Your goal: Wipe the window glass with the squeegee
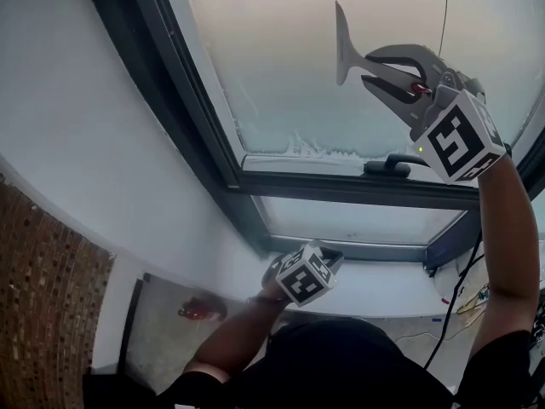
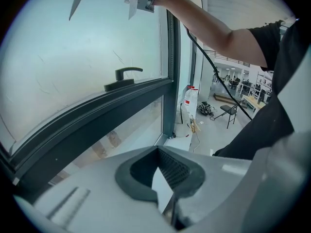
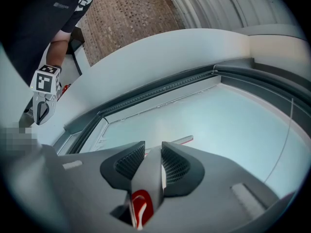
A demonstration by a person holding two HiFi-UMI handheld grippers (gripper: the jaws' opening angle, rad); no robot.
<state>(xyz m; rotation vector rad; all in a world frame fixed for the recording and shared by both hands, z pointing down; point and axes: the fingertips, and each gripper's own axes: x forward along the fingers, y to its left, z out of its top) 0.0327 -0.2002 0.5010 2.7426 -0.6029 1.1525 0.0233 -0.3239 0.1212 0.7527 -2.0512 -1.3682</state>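
Note:
The grey squeegee (image 1: pixel 342 45) stands with its blade upright against the upper pane of window glass (image 1: pixel 272 66). My right gripper (image 1: pixel 375 68) is shut on its handle, arm raised high. In the right gripper view the grey handle with a red mark (image 3: pixel 141 203) sits between the pads, and the blade end (image 3: pixel 181 141) shows past the right gripper (image 3: pixel 153 147) on the glass. The left gripper view catches the squeegee (image 2: pixel 77 1) at the top. My left gripper (image 1: pixel 302 271) hangs low by the white sill, its jaws closed on nothing (image 2: pixel 158 152).
A dark window handle (image 1: pixel 387 164) sits on the frame below the squeegee. Foamy residue (image 1: pixel 298 147) lines the pane's bottom edge. A thin cord (image 1: pixel 444 11) hangs in front of the glass. A brick wall (image 1: pixel 43 296) is at left, and a red object (image 1: pixel 200 309) lies below.

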